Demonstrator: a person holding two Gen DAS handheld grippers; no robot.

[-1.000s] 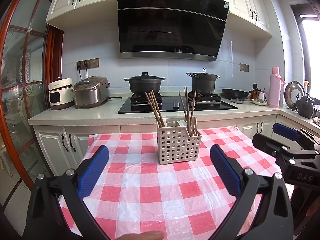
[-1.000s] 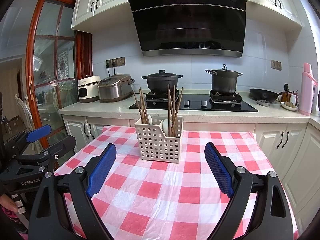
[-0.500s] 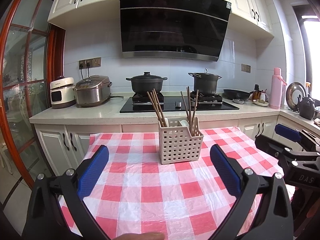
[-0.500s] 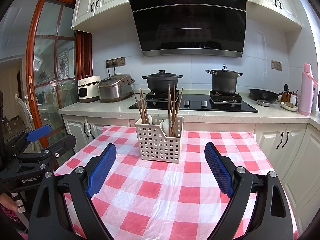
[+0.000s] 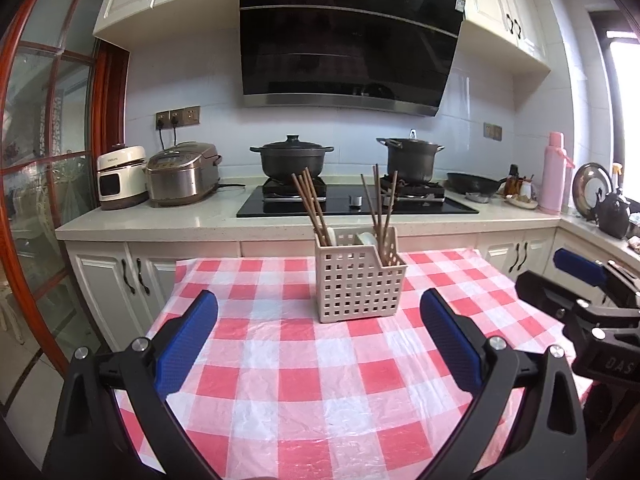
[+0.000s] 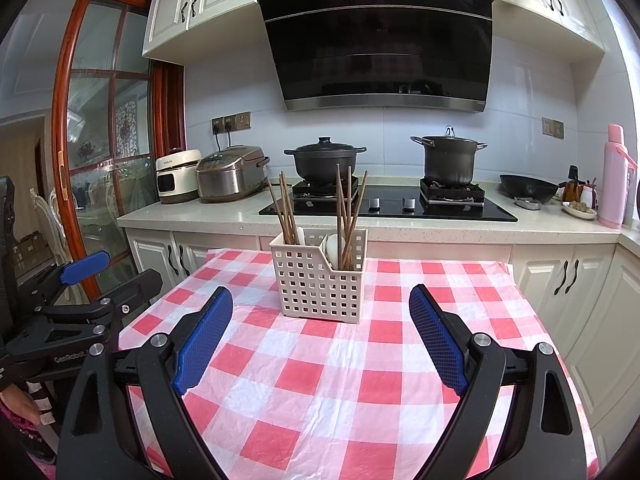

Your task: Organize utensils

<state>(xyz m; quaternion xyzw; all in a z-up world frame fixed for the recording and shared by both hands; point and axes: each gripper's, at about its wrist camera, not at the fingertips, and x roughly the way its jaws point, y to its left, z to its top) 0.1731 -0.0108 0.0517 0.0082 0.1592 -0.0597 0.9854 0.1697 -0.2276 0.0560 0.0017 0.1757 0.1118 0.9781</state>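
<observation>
A white perforated utensil holder (image 5: 358, 280) (image 6: 320, 280) stands upright near the far middle of the red-and-white checked table (image 5: 304, 380) (image 6: 320, 392). Brown chopsticks (image 5: 310, 208) (image 6: 285, 212) lean in its left compartment, and more chopsticks (image 5: 380, 204) (image 6: 347, 212) stand in the right one beside white spoons (image 6: 331, 246). My left gripper (image 5: 318, 308) is open over the near cloth, short of the holder, with nothing between its blue pads. My right gripper (image 6: 320, 304) is also open and holds nothing, just short of the holder.
Behind the table runs a counter (image 5: 160, 220) with two rice cookers (image 5: 182, 172), a black hob with two dark pots (image 5: 291, 156), a pan and a pink flask (image 5: 554, 176). A glazed wooden door (image 6: 100, 152) is at the left. White cabinets (image 6: 568, 280) stand beside the table.
</observation>
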